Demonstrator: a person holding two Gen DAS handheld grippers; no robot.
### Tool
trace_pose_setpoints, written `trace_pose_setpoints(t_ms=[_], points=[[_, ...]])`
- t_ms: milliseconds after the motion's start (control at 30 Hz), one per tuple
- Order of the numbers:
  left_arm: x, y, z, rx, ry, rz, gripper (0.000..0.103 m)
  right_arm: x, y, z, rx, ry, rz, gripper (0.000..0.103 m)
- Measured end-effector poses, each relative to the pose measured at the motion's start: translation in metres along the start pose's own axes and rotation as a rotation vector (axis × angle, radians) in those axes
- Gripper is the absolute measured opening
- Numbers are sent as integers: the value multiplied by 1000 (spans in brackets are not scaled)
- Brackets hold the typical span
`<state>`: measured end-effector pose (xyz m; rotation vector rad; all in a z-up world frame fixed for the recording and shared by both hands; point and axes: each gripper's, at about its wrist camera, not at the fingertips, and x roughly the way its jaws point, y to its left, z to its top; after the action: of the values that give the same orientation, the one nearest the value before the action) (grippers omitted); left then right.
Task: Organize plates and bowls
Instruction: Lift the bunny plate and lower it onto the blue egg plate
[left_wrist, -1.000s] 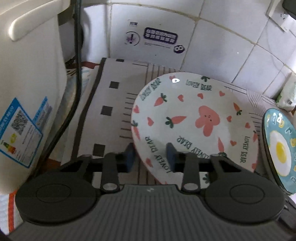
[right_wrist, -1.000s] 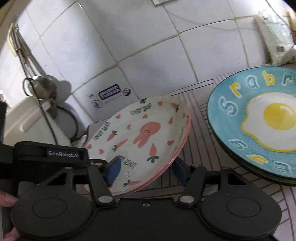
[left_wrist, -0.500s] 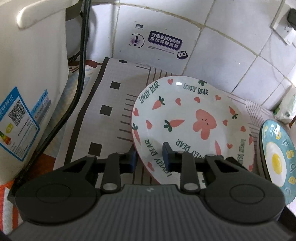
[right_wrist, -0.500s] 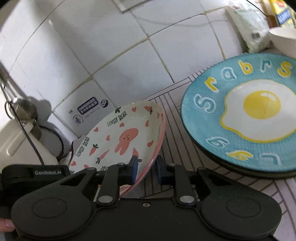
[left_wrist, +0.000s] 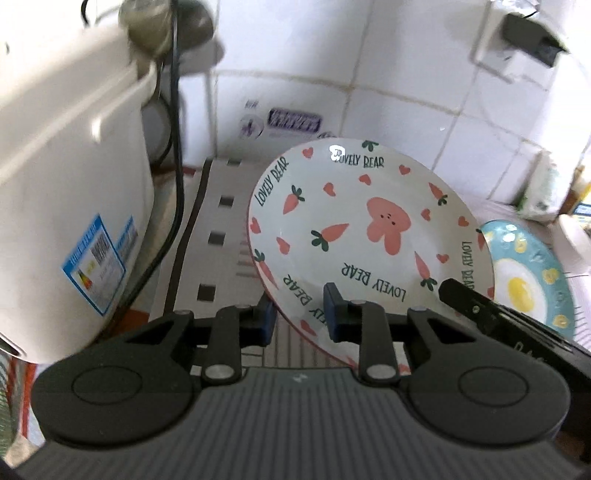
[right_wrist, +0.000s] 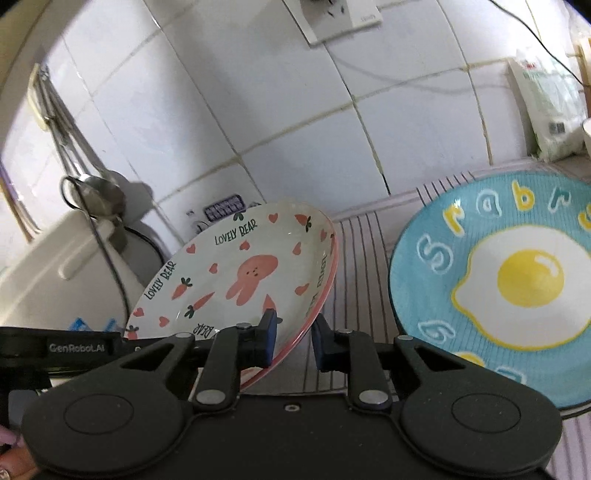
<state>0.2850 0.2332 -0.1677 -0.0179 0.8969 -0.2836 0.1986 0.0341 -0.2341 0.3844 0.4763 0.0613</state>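
So I've got the bunny plate (left_wrist: 369, 229) pinched from both sides at once. My left gripper (left_wrist: 300, 314) has its blue pads on either side of the plate's near rim, one under and one on top, clamped right over the "LOVELY BEAR" lettering. My right gripper (right_wrist: 292, 338) is clamped on the opposite edge, one pad on the inside face and the other behind the pink rim. The plate sits tilted, its far edge higher than the near one, above the striped mat (left_wrist: 218, 236) with the little dark squares. Just to the right of it is the blue fried-egg plate (right_wrist: 517, 280), lying flat on the mat and apart from the bunny plate; there's a darker rim peeking out under it, though I can't tell how many plates that is. On the left is the white appliance (left_wrist: 70, 192) with a blue label and a black cord (left_wrist: 177, 184) running down beside it. White tiled wall (right_wrist: 295, 110) behind everything, with a socket up top and a white bag (right_wrist: 546, 107) leaning in the far right corner.
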Motion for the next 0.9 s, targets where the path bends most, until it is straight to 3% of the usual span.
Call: trace_pose_setpoints(t_ms=[200,400,800,900], points=[[-32,-26,15,10,-19,-51,25,-38,-1,23,-29,-43,37,24],[-43,-62,24,31,-3,-130,25,-80,-15,44,-62,-75,0,24],[-7,-127,2,107,103,-245,25,-124,-77,36,-34,-68,-115,25],[8,-138,2,109,170,-258,25,-128,-91,32,-12,-51,-145,25]])
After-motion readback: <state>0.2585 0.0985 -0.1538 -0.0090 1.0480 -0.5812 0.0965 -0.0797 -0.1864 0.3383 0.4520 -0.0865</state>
